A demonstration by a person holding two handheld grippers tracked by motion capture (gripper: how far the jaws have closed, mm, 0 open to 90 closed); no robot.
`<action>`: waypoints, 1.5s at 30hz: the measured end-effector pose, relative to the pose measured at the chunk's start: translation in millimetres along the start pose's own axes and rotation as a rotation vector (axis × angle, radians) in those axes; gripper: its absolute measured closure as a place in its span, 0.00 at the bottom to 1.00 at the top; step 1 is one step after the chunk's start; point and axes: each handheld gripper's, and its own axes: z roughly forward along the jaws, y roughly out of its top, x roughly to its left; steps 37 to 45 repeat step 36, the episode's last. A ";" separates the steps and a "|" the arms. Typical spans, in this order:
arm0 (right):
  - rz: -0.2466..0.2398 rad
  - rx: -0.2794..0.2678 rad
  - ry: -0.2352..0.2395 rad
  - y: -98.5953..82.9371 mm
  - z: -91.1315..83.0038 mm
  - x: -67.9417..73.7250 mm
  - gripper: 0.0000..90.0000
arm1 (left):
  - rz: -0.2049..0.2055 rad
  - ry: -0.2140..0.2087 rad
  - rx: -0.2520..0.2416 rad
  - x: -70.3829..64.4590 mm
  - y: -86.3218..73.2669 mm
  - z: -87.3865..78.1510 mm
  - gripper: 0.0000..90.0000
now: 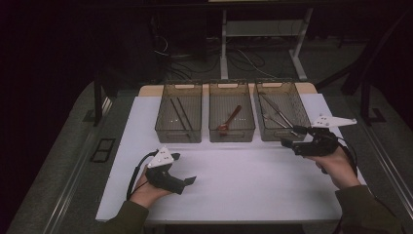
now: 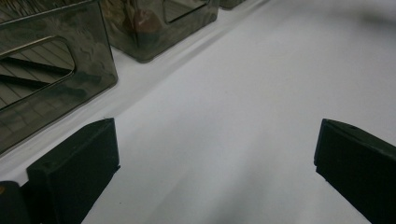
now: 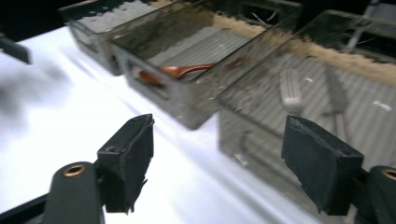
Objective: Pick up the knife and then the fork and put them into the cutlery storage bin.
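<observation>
Right tool point(image 3: 217, 158) agape near bins: chopsticks point(image 1: 179, 113), spoon point(image 1: 230, 119), fork point(image 3: 290, 91).

The surface point(image 1: 234, 185) was white and flat, and its near part was bare. Three clear bins stood directly on it in one row along the far side, near each other but apart. The left bin point(image 1: 178, 118) held dark thin sticks. The middle bin point(image 1: 232, 117) held a brown spoon point(image 1: 229, 120). The right bin point(image 1: 281, 116) held metal cutlery, and a fork point(image 3: 290, 91) showed among it. A strip of wood point(image 1: 149, 90) showed behind the bins.
</observation>
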 end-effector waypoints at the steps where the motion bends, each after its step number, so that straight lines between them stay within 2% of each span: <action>1: 0.003 -0.005 0.003 -3.5 -0.5 3.5 0.23 | 0.001 -0.002 0.003 0.2 -0.1 0.2 0.00; 7: 0.004 -0.049 0.010 -24.0 -0.5 22.1 0.17 | 0.008 0.001 0.008 0.1 -0.7 1.3 0.00; 10: -0.011 -0.054 -0.004 -32.8 1.1 29.4 0.17 | 0.007 0.000 0.007 0.4 -1.0 1.8 0.00; 16: -0.033 -0.031 -0.008 -49.9 4.8 39.0 0.15 | 0.008 -0.001 0.001 0.6 -0.6 0.5 0.00; 18: -0.018 -0.030 -0.003 -55.7 4.5 40.9 0.15 | 0.005 0.000 -0.004 0.7 -0.6 0.1 0.00; 23: -0.021 -0.005 0.002 -70.1 4.5 44.5 0.14 | 0.012 -0.003 -0.010 0.2 -0.4 -0.6 0.00; 30: -0.028 -0.009 -0.010 -82.1 -4.6 43.8 0.14 | 0.007 -0.005 -0.015 0.2 -0.5 -2.4 0.00; 36: -0.014 -0.037 -0.024 -82.1 -10.8 39.0 0.14 | 0.010 -0.005 -0.018 0.5 -0.3 -3.5 0.00; 45: -0.014 -0.037 -0.024 -82.1 -10.8 39.0 0.14 | 0.010 -0.005 -0.018 0.5 -0.3 -3.5 0.00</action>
